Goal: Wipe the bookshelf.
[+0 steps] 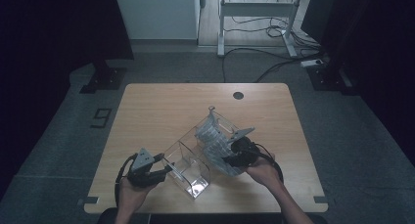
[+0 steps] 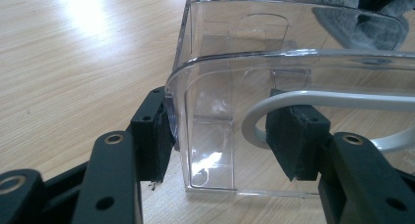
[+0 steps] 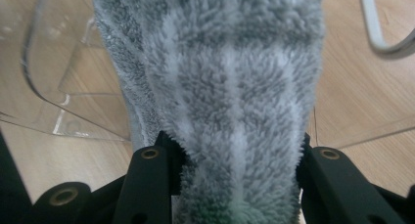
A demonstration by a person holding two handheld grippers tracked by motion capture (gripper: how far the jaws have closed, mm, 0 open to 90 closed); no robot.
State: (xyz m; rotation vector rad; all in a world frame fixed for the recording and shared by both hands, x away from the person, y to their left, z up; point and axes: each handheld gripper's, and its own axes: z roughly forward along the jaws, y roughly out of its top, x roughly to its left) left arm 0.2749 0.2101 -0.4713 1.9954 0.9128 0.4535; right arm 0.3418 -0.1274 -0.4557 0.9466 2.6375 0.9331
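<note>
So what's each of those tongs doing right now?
Left tongs: closed on the wall of the clear plastic bin, one pad outside, one inside.
Right tongs: closed on the grey fluffy cloth.

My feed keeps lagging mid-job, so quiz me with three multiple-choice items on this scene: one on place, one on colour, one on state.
1. Where does the clear plastic bin stand?
A. on the table between the two grippers
B. on the floor
C. at the table's far edge

2. What colour is the fluffy cloth?
A. red
B. grey with lighter stripes
C. plain black

3. What is the right gripper doing?
A. hanging open, nothing in it
B. clamping the bin wall
C. gripping the cloth

Answers: 1 A, the high view shows it between them. 2 B, seen close in the right gripper view. 3 C, the cloth is bunched between its jaws.
</note>
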